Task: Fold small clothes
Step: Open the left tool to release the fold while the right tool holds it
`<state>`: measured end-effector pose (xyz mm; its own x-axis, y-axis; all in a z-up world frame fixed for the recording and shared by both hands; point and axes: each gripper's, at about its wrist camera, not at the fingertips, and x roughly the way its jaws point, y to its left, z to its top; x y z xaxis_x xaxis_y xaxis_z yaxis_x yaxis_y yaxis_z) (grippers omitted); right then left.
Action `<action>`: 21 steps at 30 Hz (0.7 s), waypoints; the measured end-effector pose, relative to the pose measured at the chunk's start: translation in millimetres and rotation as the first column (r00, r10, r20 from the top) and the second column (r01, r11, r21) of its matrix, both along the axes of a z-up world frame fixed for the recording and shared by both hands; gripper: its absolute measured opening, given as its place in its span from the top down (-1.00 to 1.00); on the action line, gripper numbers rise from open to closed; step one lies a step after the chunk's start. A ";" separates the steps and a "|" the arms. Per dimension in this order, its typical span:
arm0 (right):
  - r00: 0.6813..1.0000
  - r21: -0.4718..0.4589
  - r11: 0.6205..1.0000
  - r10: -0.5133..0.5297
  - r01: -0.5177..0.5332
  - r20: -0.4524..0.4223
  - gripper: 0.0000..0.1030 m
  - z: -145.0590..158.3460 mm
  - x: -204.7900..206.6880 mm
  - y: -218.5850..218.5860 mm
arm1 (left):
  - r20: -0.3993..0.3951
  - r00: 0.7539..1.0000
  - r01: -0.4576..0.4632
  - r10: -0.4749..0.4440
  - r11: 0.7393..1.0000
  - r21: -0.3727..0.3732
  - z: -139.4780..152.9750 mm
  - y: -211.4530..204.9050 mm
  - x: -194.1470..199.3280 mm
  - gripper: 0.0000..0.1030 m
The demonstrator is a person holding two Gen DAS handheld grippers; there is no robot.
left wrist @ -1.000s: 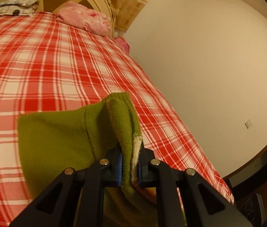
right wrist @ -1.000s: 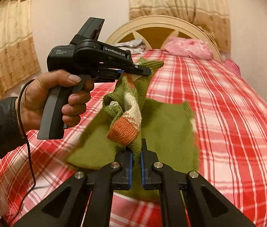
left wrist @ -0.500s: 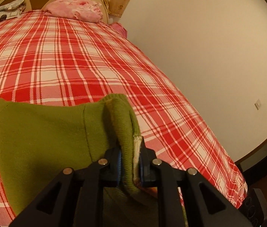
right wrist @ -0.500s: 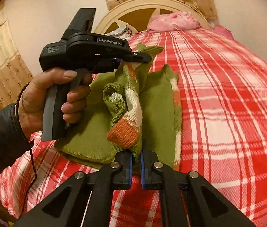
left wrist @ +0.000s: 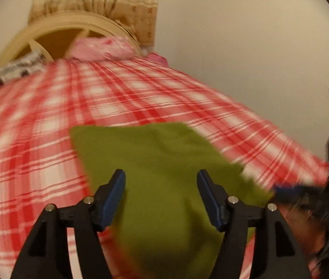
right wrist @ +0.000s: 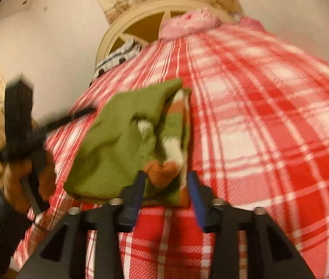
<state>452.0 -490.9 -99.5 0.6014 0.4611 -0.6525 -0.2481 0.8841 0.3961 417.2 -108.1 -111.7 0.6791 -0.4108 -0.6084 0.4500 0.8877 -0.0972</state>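
Now green sweater (left wrist: 162, 162) flat, bedspread (left wrist: 48, 121) beyond

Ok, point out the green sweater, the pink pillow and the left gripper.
green sweater (left wrist: 164, 162), left wrist view, plain green back.
pink pillow (left wrist: 101, 48), left wrist view, its middle.
left gripper (left wrist: 161, 197), left wrist view, midway between fingertips.

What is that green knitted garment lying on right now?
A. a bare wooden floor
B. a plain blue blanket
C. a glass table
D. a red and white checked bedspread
D: the green knitted garment lies folded on the red and white checked bedspread, which shows all around it in both wrist views.
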 end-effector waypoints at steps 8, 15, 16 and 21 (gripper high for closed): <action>0.996 0.069 0.994 0.086 -0.085 -0.008 0.12 25.9 56.2 28.0 | -0.048 0.998 -0.031 0.031 1.000 0.002 -37.1 11.2 -25.7 -0.40; 0.996 0.014 0.999 0.037 -0.036 -0.083 0.64 2.6 88.7 42.8 | -0.094 0.995 -0.022 0.013 0.995 -0.096 -42.1 26.5 -24.6 -0.70; 0.996 -0.008 1.000 0.013 -0.014 -0.083 0.65 1.3 85.7 40.1 | -0.107 0.994 -0.017 0.005 0.993 -0.115 -43.7 28.2 -23.6 -0.78; 0.993 -0.023 1.000 -0.003 0.000 -0.122 0.67 -18.0 70.7 26.4 | -0.171 0.985 -0.031 0.005 0.989 -0.148 -52.5 32.6 -16.0 -0.80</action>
